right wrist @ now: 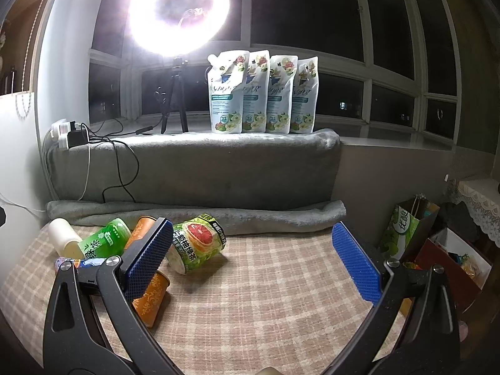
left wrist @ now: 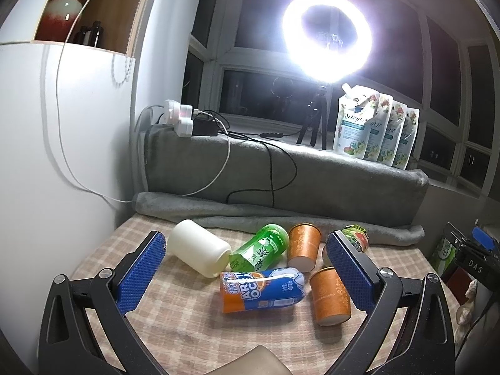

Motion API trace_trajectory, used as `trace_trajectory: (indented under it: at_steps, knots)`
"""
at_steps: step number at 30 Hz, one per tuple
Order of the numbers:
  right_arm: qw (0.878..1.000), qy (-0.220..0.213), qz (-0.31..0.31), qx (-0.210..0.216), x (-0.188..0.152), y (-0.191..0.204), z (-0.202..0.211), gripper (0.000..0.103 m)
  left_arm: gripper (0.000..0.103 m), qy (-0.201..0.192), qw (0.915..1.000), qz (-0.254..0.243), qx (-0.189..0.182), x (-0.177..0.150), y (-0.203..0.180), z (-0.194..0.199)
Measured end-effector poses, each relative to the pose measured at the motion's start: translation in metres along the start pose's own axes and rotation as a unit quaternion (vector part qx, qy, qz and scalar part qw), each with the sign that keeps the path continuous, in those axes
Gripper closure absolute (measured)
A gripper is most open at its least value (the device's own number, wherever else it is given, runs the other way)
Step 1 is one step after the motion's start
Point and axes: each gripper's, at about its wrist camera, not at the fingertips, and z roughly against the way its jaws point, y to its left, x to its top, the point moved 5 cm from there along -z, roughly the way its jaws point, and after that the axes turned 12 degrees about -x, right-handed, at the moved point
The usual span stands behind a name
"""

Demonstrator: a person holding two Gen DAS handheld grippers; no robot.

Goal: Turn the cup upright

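Several cups lie tipped on the checked tablecloth [left wrist: 187, 322]. In the left wrist view: a cream cup [left wrist: 197, 253], a green tea cup [left wrist: 260, 248], a blue-orange cup [left wrist: 262, 289], two orange paper cups [left wrist: 303, 245] [left wrist: 330, 295], and a grapefruit cup [left wrist: 356, 237] behind the right finger. My left gripper [left wrist: 247, 264] is open above them, holding nothing. In the right wrist view the grapefruit cup [right wrist: 197, 242] lies on its side just right of the left finger [right wrist: 150, 259]; an orange cup [right wrist: 151, 297] lies below it. My right gripper [right wrist: 253, 261] is open and empty.
A grey blanket [right wrist: 200, 168] covers the ledge behind the table, with a rolled edge [right wrist: 193, 215]. Several refill pouches [right wrist: 262, 93], a ring light on a tripod [right wrist: 178, 12] and a power strip with cables [right wrist: 70, 136] stand on the sill. Bags [right wrist: 406, 234] sit right of the table.
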Motion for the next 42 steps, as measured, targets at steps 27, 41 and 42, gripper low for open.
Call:
trace_trajectory:
  at_steps: [27, 41, 42]
  knots:
    - [0.943, 0.182, 0.083, 0.267, -0.006, 0.164, -0.077, 0.004, 0.001, 0.046, 0.9959, 0.018, 0.076, -0.034, 0.065, 0.016]
    - [0.875, 0.211, 0.214, 0.38, -0.013, 0.303, -0.07, 0.004, 0.001, 0.061, 0.991, 0.051, 0.107, -0.05, 0.103, 0.022]
    - [0.871, 0.211, 0.225, 0.383, -0.015, 0.31, -0.068, 0.004, 0.001, 0.063, 0.9905, 0.056, 0.109, -0.051, 0.106, 0.023]
